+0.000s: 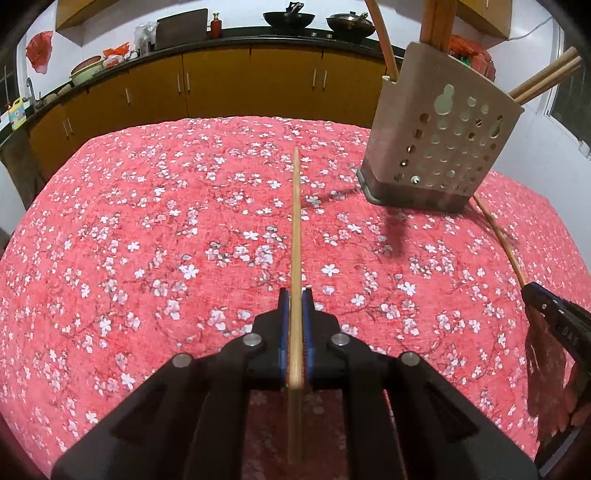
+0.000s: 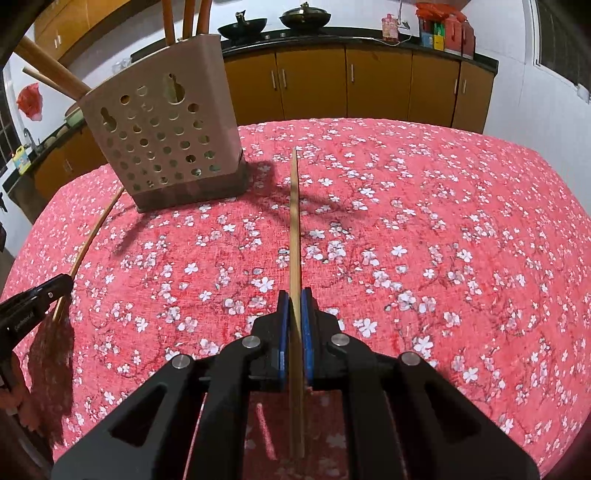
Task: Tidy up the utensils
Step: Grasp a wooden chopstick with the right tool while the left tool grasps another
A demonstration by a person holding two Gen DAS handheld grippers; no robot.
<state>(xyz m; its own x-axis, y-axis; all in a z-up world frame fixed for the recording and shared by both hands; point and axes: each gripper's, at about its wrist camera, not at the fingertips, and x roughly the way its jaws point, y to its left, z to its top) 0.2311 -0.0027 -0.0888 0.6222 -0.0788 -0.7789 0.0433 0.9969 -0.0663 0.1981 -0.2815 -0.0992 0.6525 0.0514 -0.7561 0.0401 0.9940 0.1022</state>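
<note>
My left gripper [image 1: 295, 295] is shut on a wooden chopstick [image 1: 296, 229] that points forward over the table. My right gripper [image 2: 294, 295] is shut on a second chopstick [image 2: 294, 221], also pointing forward. A beige perforated utensil holder [image 1: 439, 136] stands at the far right in the left wrist view and at the far left in the right wrist view [image 2: 162, 136]; several wooden utensils stick out of its top. Each gripper shows at the edge of the other's view: the right gripper [image 1: 532, 291] with its chopstick [image 1: 498, 236], the left gripper [image 2: 62, 286] with its chopstick [image 2: 92, 236].
The table wears a red cloth with white blossoms [image 1: 147, 240]. Behind it runs a counter with yellow cabinets [image 1: 221, 81], with woks [image 1: 288, 18], bottles and boxes [image 2: 443, 33] on top.
</note>
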